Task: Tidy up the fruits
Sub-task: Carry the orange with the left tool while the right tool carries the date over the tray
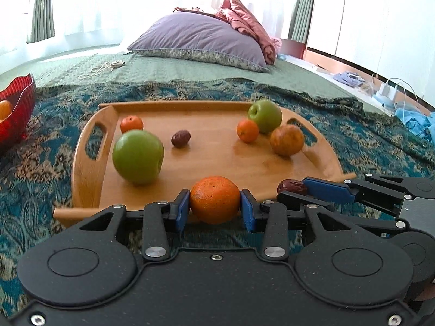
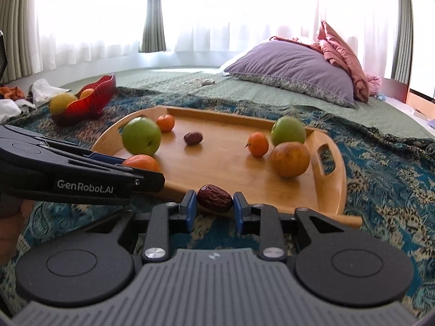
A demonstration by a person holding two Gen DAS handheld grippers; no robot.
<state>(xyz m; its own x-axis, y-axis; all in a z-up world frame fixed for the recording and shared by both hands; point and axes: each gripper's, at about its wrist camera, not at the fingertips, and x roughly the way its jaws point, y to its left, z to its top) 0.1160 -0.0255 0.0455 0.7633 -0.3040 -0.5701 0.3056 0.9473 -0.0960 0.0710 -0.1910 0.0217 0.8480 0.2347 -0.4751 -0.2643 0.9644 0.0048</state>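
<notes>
A wooden tray (image 1: 212, 168) (image 2: 233, 174) lies on the patterned bedspread. My left gripper (image 1: 214, 206) is shut on an orange (image 1: 214, 199) (image 2: 142, 162) at the tray's near edge. My right gripper (image 2: 214, 203) is shut on a dark red date (image 2: 214, 198) (image 1: 292, 188), also at the near edge. On the tray rest two green apples (image 1: 138, 156) (image 1: 265, 116), two small tangerines (image 1: 131, 124) (image 1: 247, 130), another date (image 1: 180, 138) and a russet apple (image 1: 286, 140).
A red bowl (image 2: 91, 100) (image 1: 16, 108) holding fruit sits on the bed to the tray's left. A purple pillow (image 1: 201, 40) and pink bedding (image 1: 244, 16) lie beyond. Cables and clutter (image 1: 386, 89) sit on the right. A hand (image 2: 11, 225) holds the left gripper.
</notes>
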